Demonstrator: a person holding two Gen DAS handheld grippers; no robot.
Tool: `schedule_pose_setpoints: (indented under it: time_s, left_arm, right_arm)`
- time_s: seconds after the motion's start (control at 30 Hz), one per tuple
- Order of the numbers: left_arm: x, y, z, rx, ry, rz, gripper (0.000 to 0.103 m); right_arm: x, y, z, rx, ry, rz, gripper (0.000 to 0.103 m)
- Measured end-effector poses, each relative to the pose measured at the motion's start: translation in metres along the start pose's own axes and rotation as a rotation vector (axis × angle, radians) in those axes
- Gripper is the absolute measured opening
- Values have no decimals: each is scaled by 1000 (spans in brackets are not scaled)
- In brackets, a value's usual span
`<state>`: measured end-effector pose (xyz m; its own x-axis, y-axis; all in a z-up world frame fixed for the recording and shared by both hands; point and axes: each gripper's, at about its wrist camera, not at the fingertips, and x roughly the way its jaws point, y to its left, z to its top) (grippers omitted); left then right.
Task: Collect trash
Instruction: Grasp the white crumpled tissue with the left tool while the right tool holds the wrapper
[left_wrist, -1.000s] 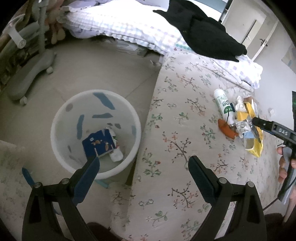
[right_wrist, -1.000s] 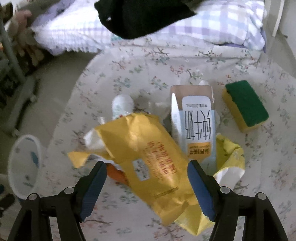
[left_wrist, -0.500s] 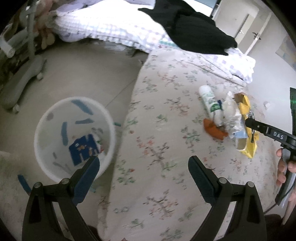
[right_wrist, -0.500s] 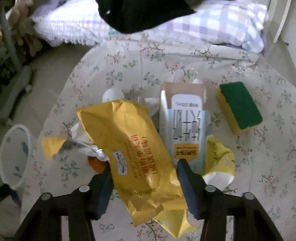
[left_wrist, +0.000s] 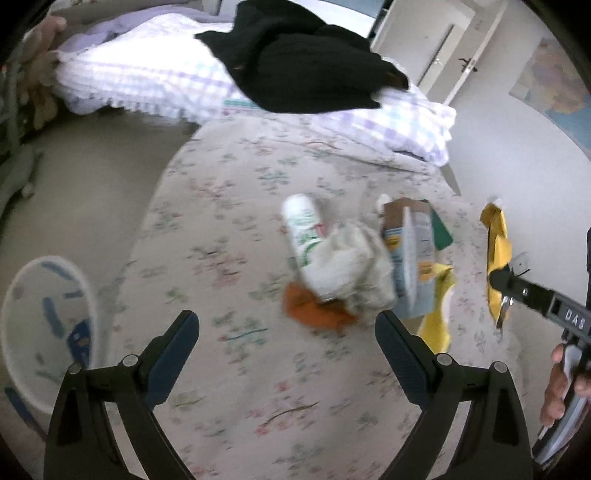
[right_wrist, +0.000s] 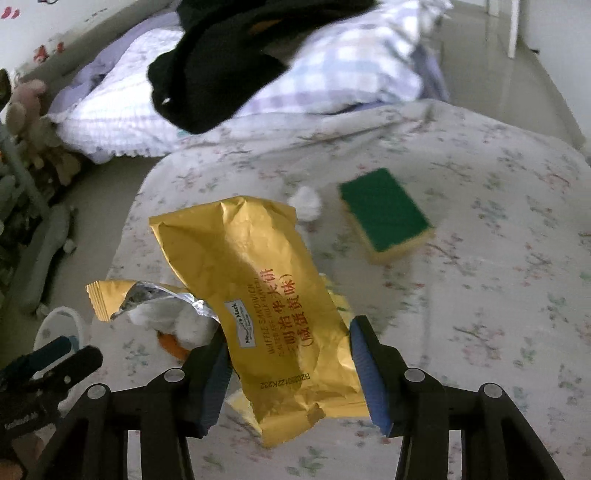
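Note:
My right gripper (right_wrist: 290, 354) is shut on a yellow snack wrapper (right_wrist: 258, 291) and holds it lifted above the floral bed; the wrapper also shows hanging at the right in the left wrist view (left_wrist: 496, 254). My left gripper (left_wrist: 286, 345) is open and empty above the bed, just short of a trash pile: a white bottle (left_wrist: 303, 225), crumpled tissue (left_wrist: 354, 266), a milk carton (left_wrist: 410, 254), an orange scrap (left_wrist: 314, 314) and another yellow wrapper (left_wrist: 437, 314). The white trash bin (left_wrist: 40, 325) stands on the floor at the left.
A green and yellow sponge (right_wrist: 386, 216) lies on the bed. A black garment (left_wrist: 303, 62) lies on checked pillows (left_wrist: 147, 81) at the bed's head. A grey chair base (right_wrist: 44, 254) stands on the floor at the left.
My right gripper closed on the yellow wrapper and lifted it off the pile. My left gripper swung right from over the bin toward the trash pile.

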<state>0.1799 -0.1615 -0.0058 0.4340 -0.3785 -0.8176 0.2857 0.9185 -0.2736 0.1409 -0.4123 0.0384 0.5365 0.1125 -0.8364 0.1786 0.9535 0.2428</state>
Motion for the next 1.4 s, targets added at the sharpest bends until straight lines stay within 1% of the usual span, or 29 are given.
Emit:
schedule_pose_setpoints:
  time_s: [0.07,0.13,0.17,0.27,0.33,0.37,0.4,0.43,0.5,0.57,0.6,0.77,1.0,1.17,1.27,1.4]
  left_arm:
    - [5,-11,2,5,-15,-24,94]
    - [11,-22,5,15,-35,-51,87]
    - [13,-26,6,21,-43,-60,85]
    - [24,-35,10,36,-59,-76,72]
    - [32,-38,12,34,-53,-81,56]
    - [35,-38,13,29,-51,-83,51]
    - [38,-38,12,24,-48,-85,41]
    - [41,-39,12,22,-42,-87,35]
    - [42,-41,11,28,-40,-95,28]
    - [39,-43,10,43,-52,-90,24]
    - [37,-44,10,49,-58,-93,18]
    - [20,-39,9,37,-79,-122,17]
    - [-16,-29,5,45,-138,-139,17]
    - [-39,-12,0,57,-174,-103,17]
    - [-50,6,-3,52,-183,-71,16]
    - [-61,34,-8,21,-186,-33,17]
  right_arm:
    - [-2,-9,-2,11,2,-7,54]
    - [-3,-21,-3,26,4,-19,54]
    - [-3,-25,-4,30,4,-22,54]
    - [-6,-40,-6,49,6,-34,54]
    - [-6,-46,-8,56,9,-41,54]
    - [-6,-49,-9,59,10,-43,54]
    - [-6,-51,-9,61,13,-45,54]
    - [-6,-53,-10,65,15,-45,54]
    - [-7,-56,-10,68,16,-43,54]
    - [-7,-57,-10,66,13,-43,54]
    - [-7,-57,-9,65,11,-43,54]
    - [-13,-54,-8,63,-2,-35,54]
    - [-22,-32,-7,38,-26,-10,54]
    - [-19,-9,-6,17,-27,13,54]
    - [-14,8,-5,-3,-20,26,54]
    - [-7,31,-5,-40,-12,38,54]
